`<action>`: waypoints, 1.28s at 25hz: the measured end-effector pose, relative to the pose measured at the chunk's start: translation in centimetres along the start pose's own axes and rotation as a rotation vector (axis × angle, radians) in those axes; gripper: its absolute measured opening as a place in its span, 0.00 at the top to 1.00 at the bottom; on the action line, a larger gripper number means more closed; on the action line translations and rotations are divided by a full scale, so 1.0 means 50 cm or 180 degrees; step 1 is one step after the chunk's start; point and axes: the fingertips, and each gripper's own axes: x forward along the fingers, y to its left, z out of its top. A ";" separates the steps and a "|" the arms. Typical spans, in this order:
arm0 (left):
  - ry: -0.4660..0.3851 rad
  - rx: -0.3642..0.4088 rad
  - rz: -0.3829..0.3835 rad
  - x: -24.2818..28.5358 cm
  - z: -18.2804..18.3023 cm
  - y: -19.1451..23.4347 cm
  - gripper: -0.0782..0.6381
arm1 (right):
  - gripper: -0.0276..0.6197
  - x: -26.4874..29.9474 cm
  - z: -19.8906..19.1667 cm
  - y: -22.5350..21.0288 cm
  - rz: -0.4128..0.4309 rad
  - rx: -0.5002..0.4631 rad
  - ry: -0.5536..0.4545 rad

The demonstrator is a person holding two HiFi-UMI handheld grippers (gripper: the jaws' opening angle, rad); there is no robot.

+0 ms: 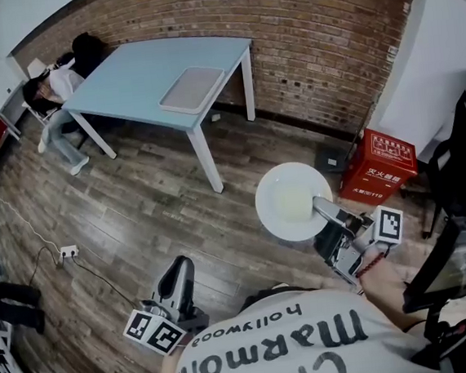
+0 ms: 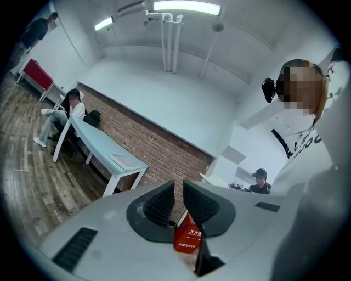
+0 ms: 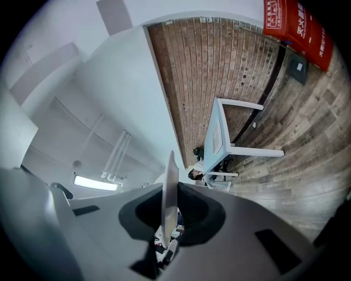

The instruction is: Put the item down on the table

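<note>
My right gripper (image 1: 324, 210) is clamped on the rim of the round white plate (image 1: 290, 199), holding it above the grey wood-plank floor (image 1: 154, 214). My left gripper (image 1: 178, 269) hangs low, jaws a narrow gap apart with nothing between them. Just right of the plate stands a red box (image 1: 377, 166). Well ahead of both grippers, the light-blue rectangular table (image 1: 136, 76) carries a flat grey tray (image 1: 192, 89), beside the red brick wall (image 1: 309, 43).

Plate (image 1: 287, 197) rim under right tongs (image 1: 324, 210)
</note>
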 end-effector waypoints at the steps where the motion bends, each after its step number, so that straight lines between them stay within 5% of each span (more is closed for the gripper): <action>1: 0.0005 0.0008 -0.0051 0.001 0.003 -0.002 0.83 | 0.90 0.002 0.000 0.001 0.0002 -0.0009 -0.0004; 7: -0.0222 0.0263 -0.0076 -0.009 0.048 0.010 0.85 | 0.90 0.028 -0.006 0.007 0.0052 -0.0048 -0.0049; 17: 0.0030 0.0197 -0.0113 -0.001 0.007 0.066 0.88 | 0.90 0.025 0.004 -0.022 -0.0071 -0.0109 -0.0215; 32: -0.0085 0.0325 0.0058 0.219 0.051 0.129 0.88 | 0.90 0.178 0.219 -0.086 0.0092 -0.0161 0.0089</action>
